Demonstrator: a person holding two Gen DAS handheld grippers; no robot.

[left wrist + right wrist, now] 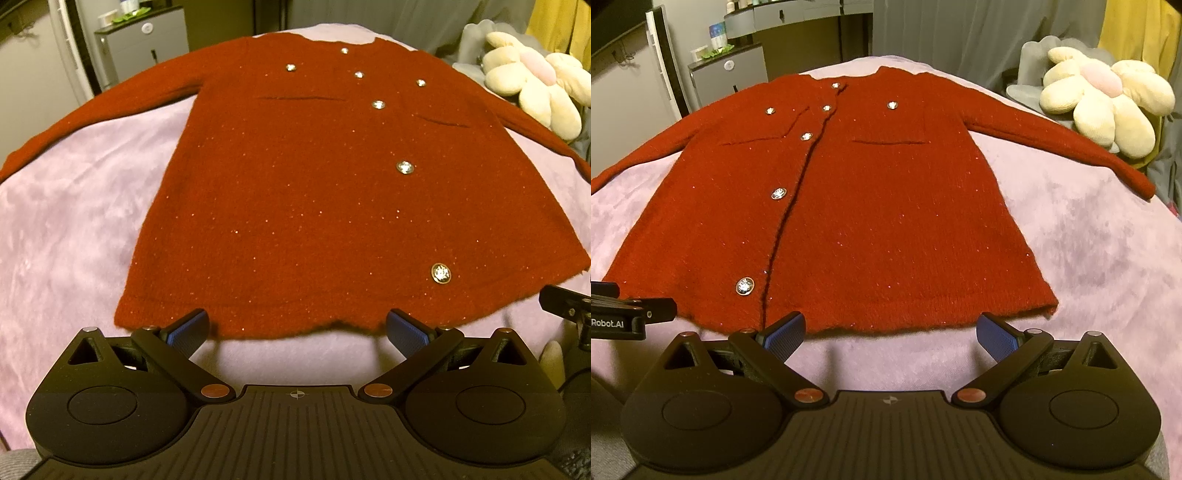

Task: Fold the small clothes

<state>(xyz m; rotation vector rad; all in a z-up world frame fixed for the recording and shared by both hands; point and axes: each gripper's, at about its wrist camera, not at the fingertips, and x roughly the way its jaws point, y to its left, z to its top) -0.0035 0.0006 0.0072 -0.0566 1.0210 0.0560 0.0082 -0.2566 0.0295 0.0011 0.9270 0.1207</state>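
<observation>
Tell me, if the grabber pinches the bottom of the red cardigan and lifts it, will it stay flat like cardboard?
Probably not. The red cardigan looks like soft knit lying limp on the purple blanket, so it would likely droop and fold. Its long sleeves would probably dangle and drag. The fuzzy knit should grip the open right gripper rather than slip.

From my left wrist view, the cardigan (314, 192) lies flat on the blanket (74, 221), filling the frame's centre, sleeves spread toward both edges. My left gripper (297, 328) sits at lower centre, just before the hem. The flower plush (535, 88) lies upper right, behind the sleeve; a cabinet (144, 44) stands upper left. My right gripper (890, 330) sits likewise before the hem.
</observation>
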